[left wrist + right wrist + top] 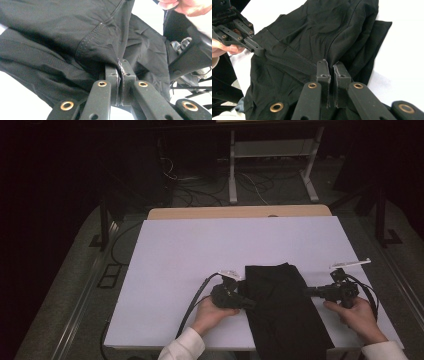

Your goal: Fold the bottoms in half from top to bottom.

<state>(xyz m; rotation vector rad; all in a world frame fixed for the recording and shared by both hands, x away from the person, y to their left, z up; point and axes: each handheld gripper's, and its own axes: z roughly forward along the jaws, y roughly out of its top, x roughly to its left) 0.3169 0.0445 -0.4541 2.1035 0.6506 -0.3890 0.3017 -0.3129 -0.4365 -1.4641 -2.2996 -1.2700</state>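
The black garment [282,305] hung over the table's near edge [220,346]; a hard pull risked dragging it off. The left gripper [248,303] and right gripper [306,291] each pinched its side folds, which could slip; bare white table [210,245] lay open beyond

Far half and left side of white surface [200,245] bare, free to pass; black garment [280,305] blocks near-centre, draping over front edge; narrow bare strip of surface right of it
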